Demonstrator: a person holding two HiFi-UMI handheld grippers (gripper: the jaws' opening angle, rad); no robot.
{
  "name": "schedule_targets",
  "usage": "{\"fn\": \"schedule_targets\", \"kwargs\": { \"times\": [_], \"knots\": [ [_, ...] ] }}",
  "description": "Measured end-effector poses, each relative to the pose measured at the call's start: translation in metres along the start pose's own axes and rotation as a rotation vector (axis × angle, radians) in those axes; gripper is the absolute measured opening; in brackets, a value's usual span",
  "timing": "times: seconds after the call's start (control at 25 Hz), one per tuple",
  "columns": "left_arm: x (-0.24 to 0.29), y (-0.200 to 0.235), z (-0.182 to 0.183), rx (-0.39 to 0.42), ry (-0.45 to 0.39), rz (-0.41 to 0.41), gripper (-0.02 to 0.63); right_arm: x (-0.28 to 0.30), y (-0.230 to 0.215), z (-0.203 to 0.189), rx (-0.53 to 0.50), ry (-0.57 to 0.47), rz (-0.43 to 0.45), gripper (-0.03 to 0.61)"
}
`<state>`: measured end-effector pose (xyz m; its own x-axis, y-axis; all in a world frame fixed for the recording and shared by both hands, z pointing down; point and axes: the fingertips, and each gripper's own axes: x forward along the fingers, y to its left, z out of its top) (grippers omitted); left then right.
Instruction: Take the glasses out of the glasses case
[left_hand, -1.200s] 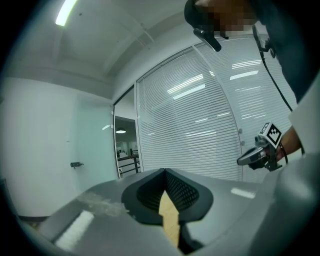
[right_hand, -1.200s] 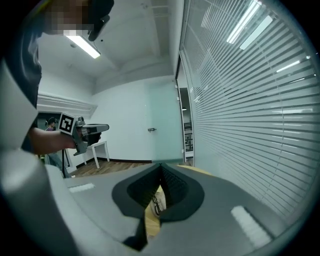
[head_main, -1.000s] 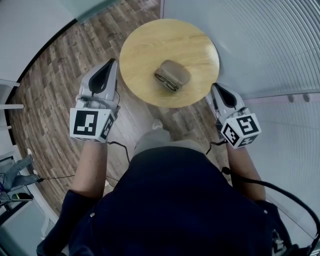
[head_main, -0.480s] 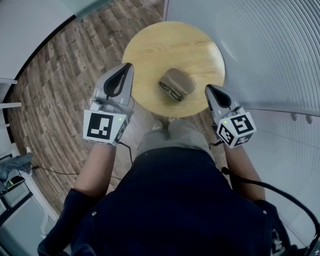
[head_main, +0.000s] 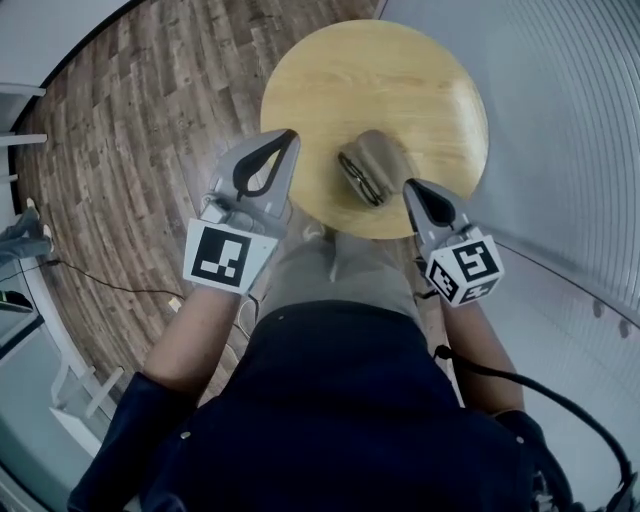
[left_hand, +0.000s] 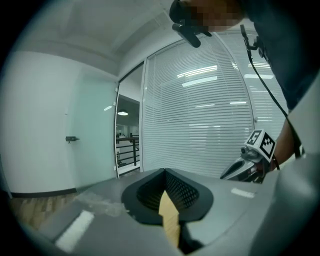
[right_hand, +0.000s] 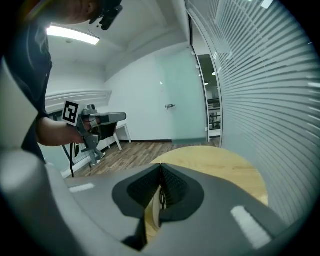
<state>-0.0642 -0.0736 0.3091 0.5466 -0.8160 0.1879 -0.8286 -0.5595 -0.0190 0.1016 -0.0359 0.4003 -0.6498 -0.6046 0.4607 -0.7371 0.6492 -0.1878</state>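
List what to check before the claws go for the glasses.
1. Glasses case lies on the round table, within reach: ok, it sits near the table's near edge.
2. Case open, glasses exposed: ok, the dark frame shows at the near side of the case.
3. Left claw open to grasp: not ok, jaws together, nothing between them.
4. Right claw open to grasp: not ok, jaws together, nothing between them.
5. Claws placed at either side of the case: ok.
6. Glasses free to lift, not caught in the case: cannot tell.
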Motion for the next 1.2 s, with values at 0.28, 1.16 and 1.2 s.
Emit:
{"fn": "schedule_targets", "kwargs": {
  "times": [0.28, 1.16, 1.2],
  "knots": [
    [-0.027, -0.003, 0.008, -0.069, 0.055, 0.058, 0.003, -0.009, 0.038, -0.014, 0.028, 0.139, 0.092, 0.088],
    [-0.053, -0.04, 0.047, -0.124, 0.117, 0.051, 0.003, -0.054, 0.064, -0.035, 0.067, 0.382, 0.15, 0.127],
    [-0.054, -0.04, 0.046, -0.123, 0.121, 0.052, 0.003, -0.054, 0.065, -0.036, 0.066, 0.386, 0.154, 0.127]
  ]
}}
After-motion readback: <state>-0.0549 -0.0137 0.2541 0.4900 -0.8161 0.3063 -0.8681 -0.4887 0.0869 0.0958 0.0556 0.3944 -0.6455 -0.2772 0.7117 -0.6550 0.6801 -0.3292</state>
